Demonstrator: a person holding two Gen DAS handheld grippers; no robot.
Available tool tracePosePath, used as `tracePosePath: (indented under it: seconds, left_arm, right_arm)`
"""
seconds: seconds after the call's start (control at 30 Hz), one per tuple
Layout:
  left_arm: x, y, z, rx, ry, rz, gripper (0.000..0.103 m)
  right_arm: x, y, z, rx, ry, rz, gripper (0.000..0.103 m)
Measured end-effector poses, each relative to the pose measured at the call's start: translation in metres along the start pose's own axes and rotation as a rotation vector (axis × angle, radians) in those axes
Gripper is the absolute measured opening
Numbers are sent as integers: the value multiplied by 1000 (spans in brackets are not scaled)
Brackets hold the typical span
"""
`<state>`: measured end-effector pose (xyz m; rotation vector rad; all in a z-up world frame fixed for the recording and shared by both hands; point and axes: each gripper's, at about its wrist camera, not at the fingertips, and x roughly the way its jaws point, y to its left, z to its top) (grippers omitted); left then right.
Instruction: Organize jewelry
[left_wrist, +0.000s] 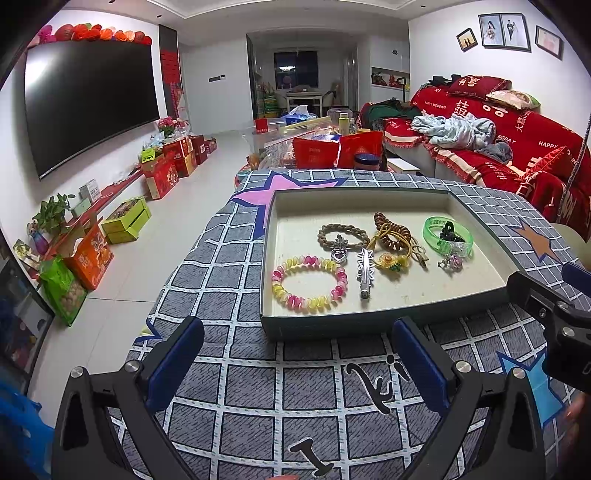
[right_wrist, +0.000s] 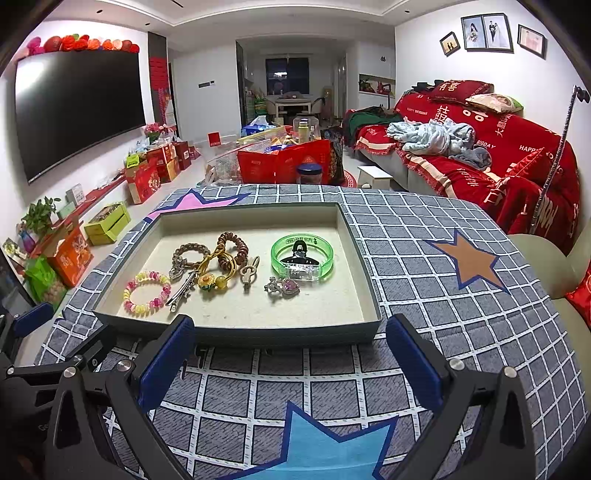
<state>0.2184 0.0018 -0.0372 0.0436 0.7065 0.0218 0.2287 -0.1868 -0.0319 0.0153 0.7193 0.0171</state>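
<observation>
A shallow grey tray (left_wrist: 325, 328) (right_wrist: 236, 334) lies on the checked tablecloth and holds the jewelry. Inside are a pink-and-yellow spiral bracelet (left_wrist: 309, 283) (right_wrist: 147, 292), a silver hair clip (left_wrist: 365, 275) (right_wrist: 181, 290), a braided brown band (left_wrist: 342, 237) (right_wrist: 189, 254), a brown coil tie (left_wrist: 392, 228) (right_wrist: 232, 248), a green bangle (left_wrist: 447, 234) (right_wrist: 302, 255) around a black claw clip, and a purple-stone charm (right_wrist: 283, 288). My left gripper (left_wrist: 295, 362) hovers open just before the tray's near wall. My right gripper (right_wrist: 290, 365) is open too, at the tray's near right corner. Both are empty.
The table carries a grey checked cloth (right_wrist: 443, 295) with star prints. Beyond it stand red gift bags (right_wrist: 284, 162), boxes along the TV wall (left_wrist: 162, 173) and a red-covered sofa (right_wrist: 498, 158). The right gripper's body (left_wrist: 554, 314) shows at the left view's right edge.
</observation>
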Motion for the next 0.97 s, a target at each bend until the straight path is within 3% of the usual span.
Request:
tracePosePath:
  seconds: [0.97]
  left_arm:
    - [-1, 2, -1, 1, 25, -18, 103]
  right_arm:
    - [0, 2, -1, 3, 7, 4, 103]
